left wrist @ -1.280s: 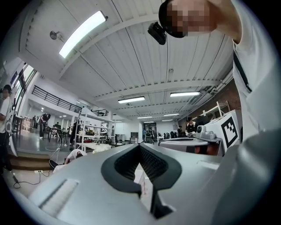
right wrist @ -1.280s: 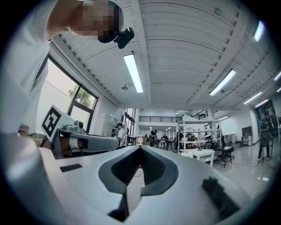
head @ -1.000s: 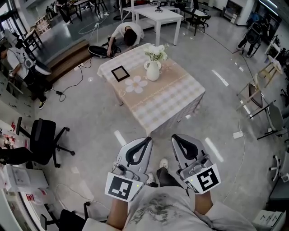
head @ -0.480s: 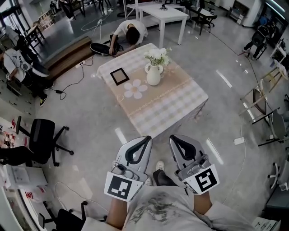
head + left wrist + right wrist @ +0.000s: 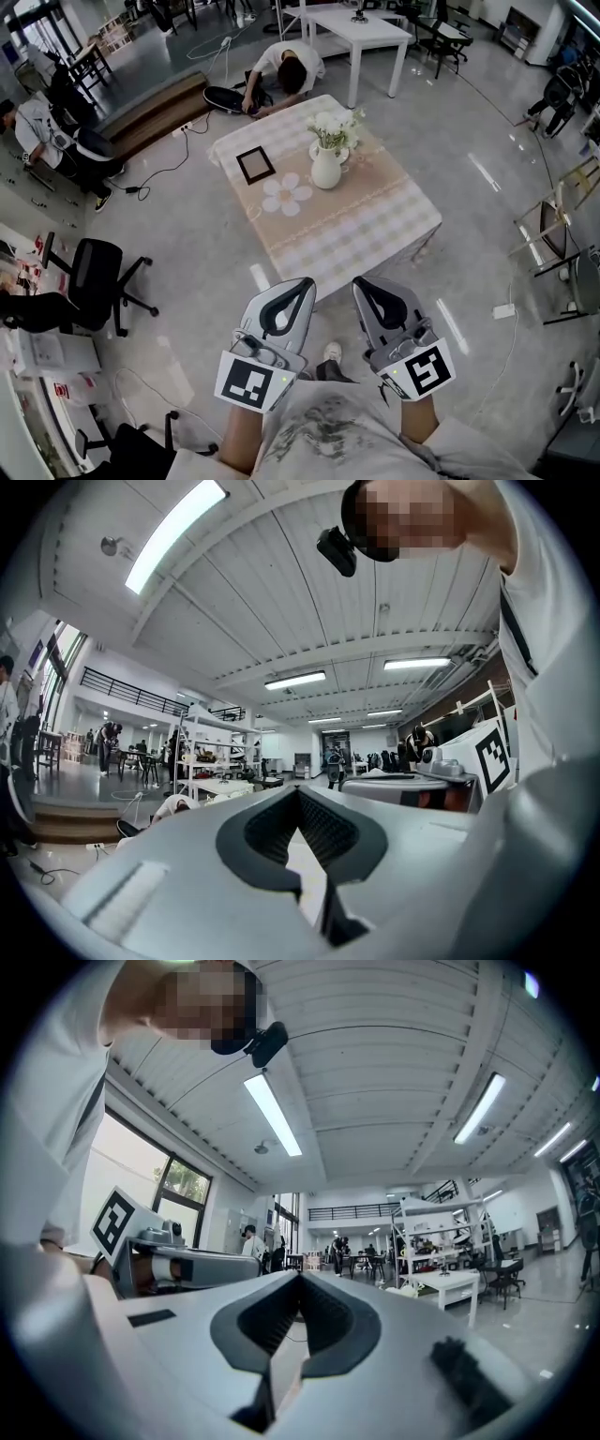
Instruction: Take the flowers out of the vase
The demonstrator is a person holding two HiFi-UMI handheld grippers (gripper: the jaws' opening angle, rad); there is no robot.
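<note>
**Well short of the vase, both pairs of jaws shut**

Nearest to the person, the left gripper (image 5: 305,282) and the right gripper (image 5: 362,281) sit side by side and level. Each has its jaws pressed together at the tips with nothing between them. Both are well apart from the vase (image 5: 326,171), with bare floor and the near edge of the checked surface (image 5: 375,225) lying between.

The step in hand looks like the approach. To do it well, come up to the side of the surface nearest the vase and spread one pair of jaws before reaching in. Pinch the stems just above the vase's mouth, not the soft blooms. Steady the vase's body with the other gripper and draw the stems straight up, so the vase does not tip.

By count:
- Two grippers.
- One surface.
- One flower-shaped mat (image 5: 284,194), just left of the vase on its nearer side.
- One dark frame (image 5: 255,166), left of the vase.
- One vase.
- One bunch of white flowers (image 5: 330,127) standing in the vase, its stems too small to count.
- One person (image 5: 291,67) crouching on the floor beyond the vase.
- One white table (image 5: 356,28), farther still.
</note>
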